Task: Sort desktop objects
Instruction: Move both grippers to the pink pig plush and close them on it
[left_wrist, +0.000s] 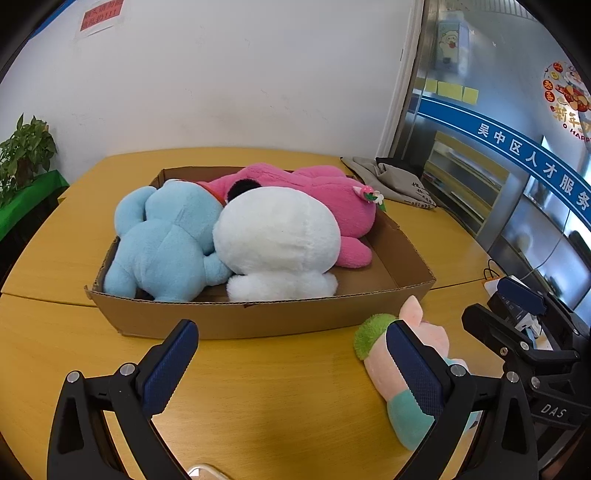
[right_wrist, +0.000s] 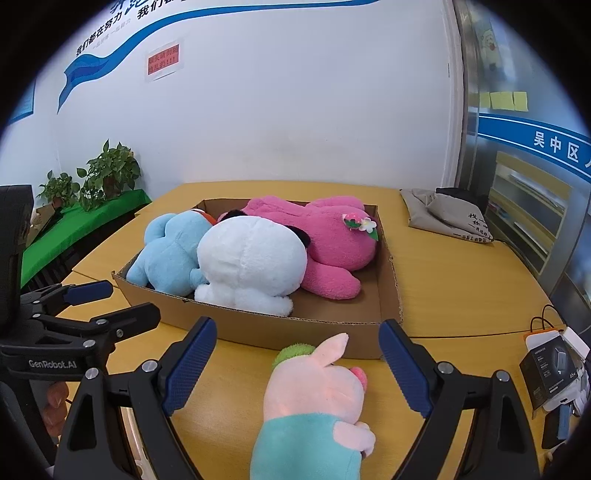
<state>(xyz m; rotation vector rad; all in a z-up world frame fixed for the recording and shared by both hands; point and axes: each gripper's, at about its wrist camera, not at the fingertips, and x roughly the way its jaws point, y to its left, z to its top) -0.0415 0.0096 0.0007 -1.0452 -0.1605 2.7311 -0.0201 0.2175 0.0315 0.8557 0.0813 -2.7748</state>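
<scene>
A cardboard box (left_wrist: 258, 317) (right_wrist: 280, 332) on the wooden table holds a blue plush (left_wrist: 166, 243) (right_wrist: 166, 251), a white plush (left_wrist: 277, 236) (right_wrist: 251, 258) and a pink plush (left_wrist: 332, 199) (right_wrist: 332, 236). A small pink pig plush with a green cap and teal shirt (right_wrist: 314, 398) (left_wrist: 410, 369) lies on the table in front of the box. My right gripper (right_wrist: 297, 358) is open, with the pig between its fingers and no contact visible. My left gripper (left_wrist: 291, 354) is open and empty, left of the pig; its right finger (left_wrist: 413, 365) overlaps the pig.
A grey cloth bag (left_wrist: 391, 177) (right_wrist: 447, 214) lies at the table's far right. A dark boxed item with white parts (right_wrist: 554, 369) sits at the right edge. Potted plants (right_wrist: 107, 173) stand on a green shelf to the left. A white wall is behind.
</scene>
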